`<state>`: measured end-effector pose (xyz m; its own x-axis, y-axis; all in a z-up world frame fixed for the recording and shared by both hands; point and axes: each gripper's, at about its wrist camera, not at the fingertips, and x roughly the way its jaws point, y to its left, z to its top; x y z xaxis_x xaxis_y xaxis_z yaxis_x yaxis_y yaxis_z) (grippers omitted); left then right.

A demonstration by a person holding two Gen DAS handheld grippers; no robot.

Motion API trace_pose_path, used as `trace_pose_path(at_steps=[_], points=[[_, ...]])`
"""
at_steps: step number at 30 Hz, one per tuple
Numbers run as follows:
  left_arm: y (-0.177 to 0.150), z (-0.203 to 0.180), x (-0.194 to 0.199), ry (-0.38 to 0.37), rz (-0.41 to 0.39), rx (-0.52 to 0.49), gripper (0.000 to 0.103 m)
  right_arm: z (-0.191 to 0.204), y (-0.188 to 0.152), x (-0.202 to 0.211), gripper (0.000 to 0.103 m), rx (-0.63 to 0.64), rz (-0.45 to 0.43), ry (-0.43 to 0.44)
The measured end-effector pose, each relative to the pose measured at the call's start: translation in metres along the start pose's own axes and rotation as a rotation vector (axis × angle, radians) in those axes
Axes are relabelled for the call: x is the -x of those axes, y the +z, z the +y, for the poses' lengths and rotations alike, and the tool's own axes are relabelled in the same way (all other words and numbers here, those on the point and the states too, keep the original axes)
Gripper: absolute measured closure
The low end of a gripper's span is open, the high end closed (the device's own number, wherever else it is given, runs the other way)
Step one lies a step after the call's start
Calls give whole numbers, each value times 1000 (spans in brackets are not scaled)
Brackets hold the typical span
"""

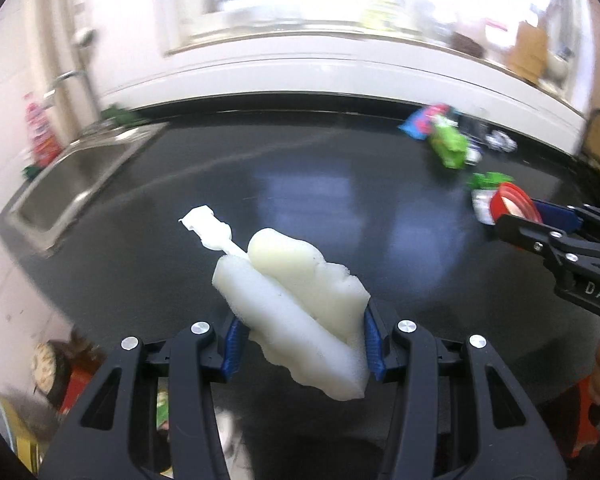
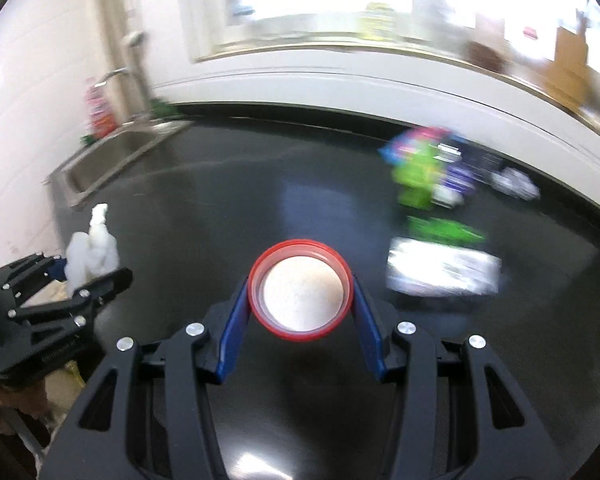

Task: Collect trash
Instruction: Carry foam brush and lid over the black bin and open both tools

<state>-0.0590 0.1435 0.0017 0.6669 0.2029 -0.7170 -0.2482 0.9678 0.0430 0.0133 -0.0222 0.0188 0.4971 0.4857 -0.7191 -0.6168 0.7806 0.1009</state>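
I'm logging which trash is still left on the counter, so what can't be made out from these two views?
- Wrappers at the counter's far right: motion blur smears labels and count, both views.
- White packet: print blurred, right wrist view.
- Red-rimmed container: only its mouth shows; the body is hidden behind it.
- Windowsill items: washed out by window glare.
- Sink: basin contents out of sight.

1 white foam chunk (image 1: 296,304), 1 red-rimmed round plastic lid (image 2: 301,289), 1 steel sink (image 1: 80,176), 2 black claws; approx. 5 blurred wrappers (image 2: 414,178) on black tabletop (image 1: 300,184).
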Motion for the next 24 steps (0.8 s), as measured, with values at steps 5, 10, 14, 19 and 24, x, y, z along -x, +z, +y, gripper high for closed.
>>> trace_pose_path(at_steps=[5,10,14,19,24], points=[[-31,84,20,149,12,107,56,101,17,-36,54,117,44,175],[-76,159,38,264,43,236,56,210,7,-68,54,268,103,333],[-125,218,44,336,111,327,56,276,-11,-87,54,368,164,417],[-176,258,31,338,177,396,56,339,-42,-120,54,460,259,483],[-216,283,5,278,195,430,56,371,-66,-160,54,483,345,487]])
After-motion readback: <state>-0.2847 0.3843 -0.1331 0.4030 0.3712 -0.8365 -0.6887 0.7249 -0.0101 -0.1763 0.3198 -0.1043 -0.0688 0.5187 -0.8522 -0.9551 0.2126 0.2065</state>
